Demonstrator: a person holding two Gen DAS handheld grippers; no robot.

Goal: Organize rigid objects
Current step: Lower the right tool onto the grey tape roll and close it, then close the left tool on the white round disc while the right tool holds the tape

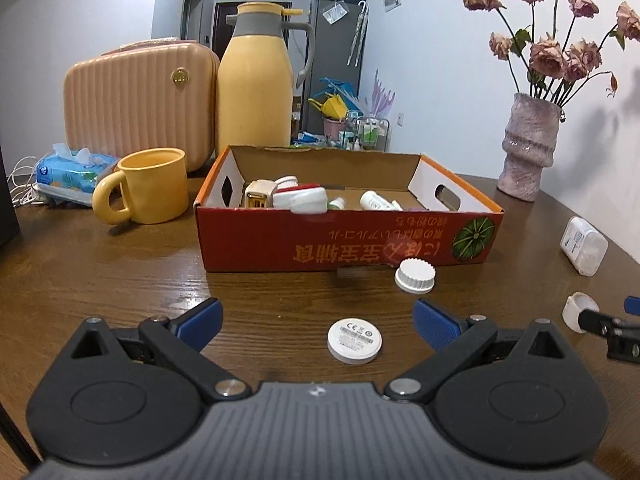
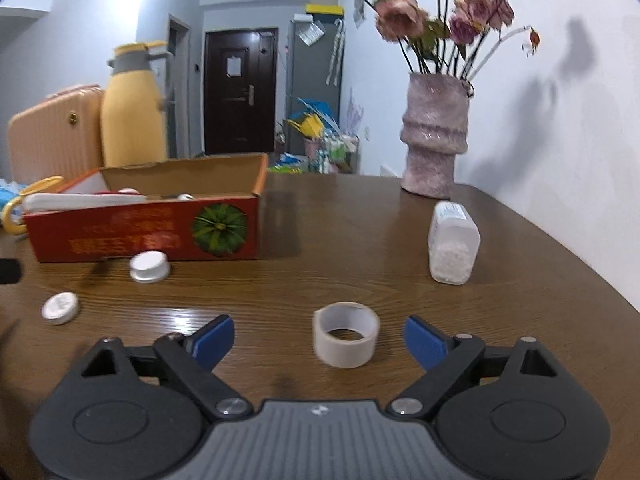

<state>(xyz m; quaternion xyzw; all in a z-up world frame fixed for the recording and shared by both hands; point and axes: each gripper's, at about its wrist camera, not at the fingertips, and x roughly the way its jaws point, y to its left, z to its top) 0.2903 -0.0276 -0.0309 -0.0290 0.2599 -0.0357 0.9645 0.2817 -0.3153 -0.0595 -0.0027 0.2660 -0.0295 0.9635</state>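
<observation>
A red cardboard box [image 1: 348,236] [image 2: 144,236] stands on the brown table and holds several small white items. My left gripper [image 1: 318,322] is open; a flat white disc [image 1: 354,340] [image 2: 60,307] lies between its fingers. A white ribbed cap [image 1: 415,275] [image 2: 149,266] lies against the box front. My right gripper [image 2: 320,338] is open around a white tape roll [image 2: 346,340], which also shows in the left wrist view [image 1: 578,310]. A clear plastic bottle [image 2: 452,242] [image 1: 584,246] with white contents lies further right.
A yellow mug [image 1: 150,186], tissue pack [image 1: 74,170], yellow thermos [image 1: 256,80] and peach case [image 1: 138,102] stand left of and behind the box. A pink vase [image 1: 528,146] [image 2: 434,134] with dried roses stands at the back right near the wall.
</observation>
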